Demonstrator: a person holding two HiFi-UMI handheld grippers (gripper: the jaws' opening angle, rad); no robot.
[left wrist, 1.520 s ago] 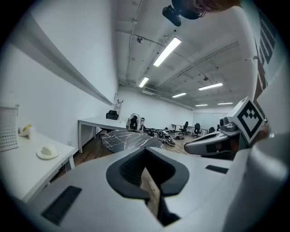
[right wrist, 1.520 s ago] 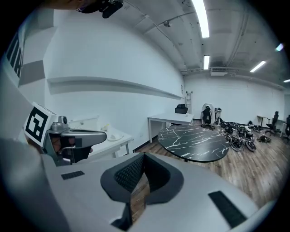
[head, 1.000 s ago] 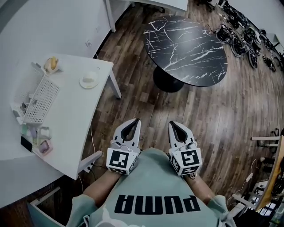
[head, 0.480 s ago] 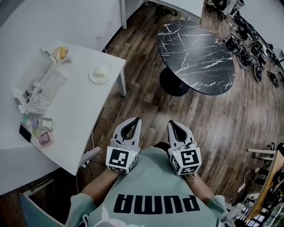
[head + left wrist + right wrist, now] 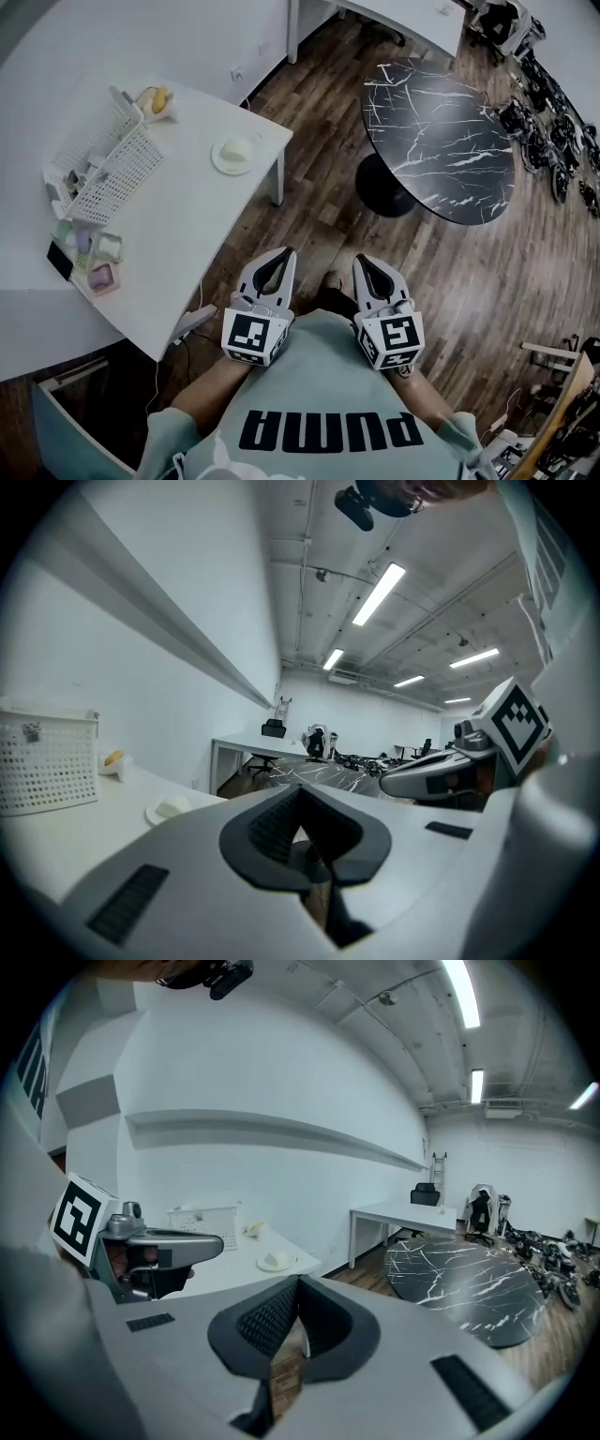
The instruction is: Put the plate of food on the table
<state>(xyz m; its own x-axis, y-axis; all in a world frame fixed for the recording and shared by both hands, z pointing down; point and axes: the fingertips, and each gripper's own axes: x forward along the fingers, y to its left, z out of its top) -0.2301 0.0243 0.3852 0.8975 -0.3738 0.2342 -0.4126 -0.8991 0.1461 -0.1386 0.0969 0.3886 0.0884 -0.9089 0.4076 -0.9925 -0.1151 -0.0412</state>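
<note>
A dark wooden plank floor (image 5: 309, 225) runs under everything. On it stands a long white table (image 5: 187, 234), and off its far right corner a round black table (image 5: 441, 131) with white marble veining on a single dark foot. The person in the middle wears a pale green shirt (image 5: 328, 375) with PUMA (image 5: 330, 431) printed in big black letters across the chest, seen upside down in the head view. That is the only writing that can be read.

A white perforated basket (image 5: 103, 173) lies along the tabletop's far left edge. Both tools are held close to the chest, side by side and well apart from either table. The left gripper (image 5: 288, 252) is clenched, its dark pads meeting at the tip with nothing between them. The right gripper (image 5: 360, 260) is likewise closed tip to tip and empty. Each carries a cube with black and white square markers at its rear.

The plate of food (image 5: 234, 155), a small white plate with a pale rounded lump on it, sits on the white tabletop near its far right corner, untouched. A small cup (image 5: 159, 98) with something yellow in it stands at the far corner beyond the basket
</note>
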